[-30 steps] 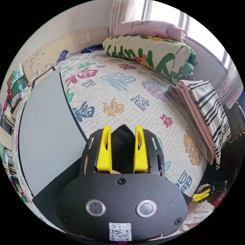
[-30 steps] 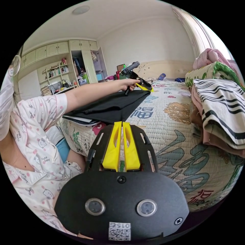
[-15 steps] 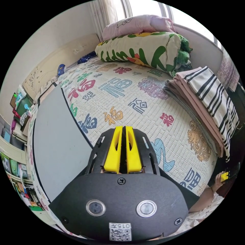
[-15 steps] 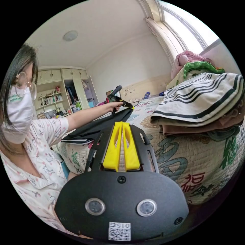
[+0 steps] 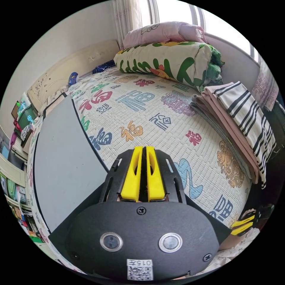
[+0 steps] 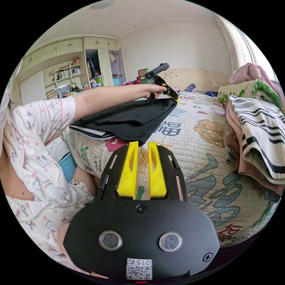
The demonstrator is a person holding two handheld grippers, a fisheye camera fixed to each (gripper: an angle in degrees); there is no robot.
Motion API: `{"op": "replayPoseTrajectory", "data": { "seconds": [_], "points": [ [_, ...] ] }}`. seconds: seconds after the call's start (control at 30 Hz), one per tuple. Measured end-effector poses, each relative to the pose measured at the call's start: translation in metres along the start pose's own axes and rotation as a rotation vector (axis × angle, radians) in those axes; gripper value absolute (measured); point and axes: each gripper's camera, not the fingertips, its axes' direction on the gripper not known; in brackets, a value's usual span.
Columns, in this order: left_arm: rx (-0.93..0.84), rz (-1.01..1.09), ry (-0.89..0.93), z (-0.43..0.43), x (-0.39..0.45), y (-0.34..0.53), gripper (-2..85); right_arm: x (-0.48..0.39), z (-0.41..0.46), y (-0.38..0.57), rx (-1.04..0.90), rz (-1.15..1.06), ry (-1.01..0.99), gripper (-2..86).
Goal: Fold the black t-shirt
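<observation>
Patterned bed (image 5: 166, 118) carries a folded stack (image 6: 261, 133) off to one side. Black shirt (image 6: 130, 118) lies on the grey board (image 5: 62, 157), running lengthways from the bed edge. Left gripper (image 5: 142, 150) pinches its far corner; right gripper (image 6: 143, 145) slightly open, empty.

Black t-shirt (image 6: 130, 117): plain dark cloth, folded into broad flat panel, lay draped over grey board (image 6: 89, 132) at edge of bed. Far corner reached past board onto patterned quilt; near corner hung toward bed edge. Surface mostly smooth, few soft creases.
</observation>
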Motion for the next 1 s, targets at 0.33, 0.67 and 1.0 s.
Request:
{"op": "replayPoseTrajectory", "data": {
  "seconds": [0.33,0.67,1.0],
  "points": [
    [0.041,0.043,-0.028,-0.084,-0.027,-0.006,0.9,0.011,0.037,0.041,0.084,-0.044,0.208,1.1],
    [0.421,-0.014,0.312,-0.303,-0.051,-0.057,0.9,0.033,-0.062,0.118,0.481,0.112,0.468,0.4],
    [0.666,-0.089,0.441,-0.505,-0.207,0.027,0.6,-0.059,-0.004,0.067,0.382,-0.284,-0.224,0.3]
  ]
}}
